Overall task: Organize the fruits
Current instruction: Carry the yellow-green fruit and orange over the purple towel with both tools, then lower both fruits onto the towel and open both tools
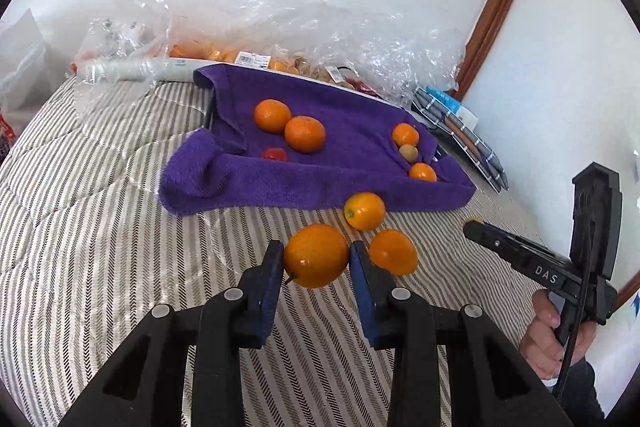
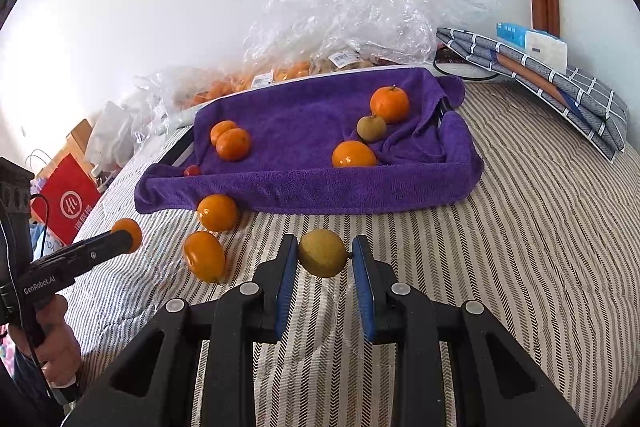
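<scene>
The left gripper [image 1: 316,257] occupies the lower centre of its view, its blue-padded fingers [image 1: 269,283] clamped on a smooth, glossy orange fruit [image 1: 316,255] with a short stem. Just right of it lie an oval orange fruit [image 1: 393,252] and, above, a rounder yellow-orange fruit [image 1: 364,210], both resting on the striped quilted bedcover [image 1: 100,227]. In the right wrist view, the right gripper [image 2: 324,259] holds a dull yellow-green round fruit [image 2: 323,253] between its blue pads [image 2: 286,279], at lower centre of frame. Beyond, at mid-frame, a purple terry towel [image 2: 320,187] is draped over a shallow tray, forming a soft-walled basin. Inside sit two mandarins [image 2: 233,144] at its left, a small red fruit [image 2: 193,170] at the front left corner, and two oranges [image 2: 389,104] plus a small brownish fruit [image 2: 371,127] at its right. Crinkled clear plastic bags [image 2: 360,15] lie behind the towel against the white wall.
</scene>
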{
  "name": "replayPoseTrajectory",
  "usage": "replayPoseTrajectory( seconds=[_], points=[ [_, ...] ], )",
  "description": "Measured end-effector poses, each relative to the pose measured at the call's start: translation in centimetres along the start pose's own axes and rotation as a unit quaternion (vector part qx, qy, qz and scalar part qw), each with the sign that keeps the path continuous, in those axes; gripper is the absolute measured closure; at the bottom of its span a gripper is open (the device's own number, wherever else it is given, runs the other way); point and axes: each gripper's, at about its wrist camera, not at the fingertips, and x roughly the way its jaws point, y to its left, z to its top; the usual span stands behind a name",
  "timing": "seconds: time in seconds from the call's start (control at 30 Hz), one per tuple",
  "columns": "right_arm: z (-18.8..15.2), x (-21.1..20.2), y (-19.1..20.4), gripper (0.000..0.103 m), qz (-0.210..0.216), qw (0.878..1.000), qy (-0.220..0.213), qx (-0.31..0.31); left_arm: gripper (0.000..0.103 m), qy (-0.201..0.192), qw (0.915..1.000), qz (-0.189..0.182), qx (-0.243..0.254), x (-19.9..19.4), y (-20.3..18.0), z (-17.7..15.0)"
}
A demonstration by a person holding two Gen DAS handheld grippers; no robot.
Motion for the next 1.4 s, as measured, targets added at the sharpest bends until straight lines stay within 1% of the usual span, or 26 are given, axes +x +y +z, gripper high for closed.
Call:
replayPoseTrajectory(
  seconds=[0.17, 0.3, 0.37, 0.43, 0.53, 0.67, 0.83, 1.0, 1.13, 1.23, 1.3, 1.33, 1.4],
  points=[
    [0.0, -0.3, -0.4, 0.075, 0.004, 1.000, -0.006, 0.009, 0.071, -0.015, 0.9997, 0.009, -0.015, -0.5, 0.6, 0.1],
    [0.2, -0.6, -0.7, 0.075, -0.004, 1.000, -0.009, 0.016, 0.071, -0.026, 0.9989, 0.013, -0.036, -1.0, 1.3, 0.3],
    [0.4, -0.9, -0.8, 0.075, -0.009, 1.000, -0.011, 0.018, 0.071, -0.036, 0.9986, 0.012, -0.038, -1.4, 1.5, 0.4],
    [0.9, -1.4, -0.9, 0.075, -0.010, 1.000, -0.014, 0.019, 0.071, -0.043, 0.9981, 0.024, -0.036, -1.7, 1.5, 0.7],
    [2.1, -2.2, -0.6, 0.075, -0.020, 0.999, -0.026, 0.010, 0.071, -0.045, 0.9979, 0.020, -0.043, -1.8, 1.8, 1.7],
    [4.6, -2.3, -0.2, 0.075, -0.031, 0.999, -0.042, -0.010, 0.071, -0.054, 0.9971, 0.039, -0.037, -1.3, 1.6, 4.0],
    [7.5, -1.2, 0.1, 0.075, -0.031, 0.997, -0.061, -0.022, 0.071, -0.052, 0.9963, 0.041, -0.055, 1.3, 1.8, 7.2],
    [9.6, 0.9, -0.5, 0.075, -0.042, 0.996, -0.070, -0.029, 0.071, -0.053, 0.9944, 0.067, -0.063, 4.8, 1.5, 9.6],
    [9.5, 3.3, -1.6, 0.075, -0.052, 0.997, -0.053, -0.023, 0.071, -0.043, 0.9936, 0.069, -0.078, 7.2, 1.7, 9.6],
    [8.5, 4.3, -2.6, 0.075, -0.057, 0.997, -0.050, -0.011, 0.071, -0.036, 0.9941, 0.070, -0.074, 7.7, 1.9, 8.9],
    [8.4, 4.9, -3.0, 0.075, -0.069, 0.997, -0.043, -0.007, 0.071, -0.029, 0.9941, 0.075, -0.073, 8.1, 2.0, 8.9],
    [8.4, 4.9, -3.0, 0.075, -0.073, 0.996, -0.046, -0.010, 0.071, -0.026, 0.9940, 0.071, -0.079, 8.3, 2.2, 8.9],
    [8.3, 5.2, -3.1, 0.075, -0.067, 0.997, -0.042, -0.005, 0.071, -0.024, 0.9940, 0.062, -0.087, 8.5, 2.5, 8.8]
  ],
)
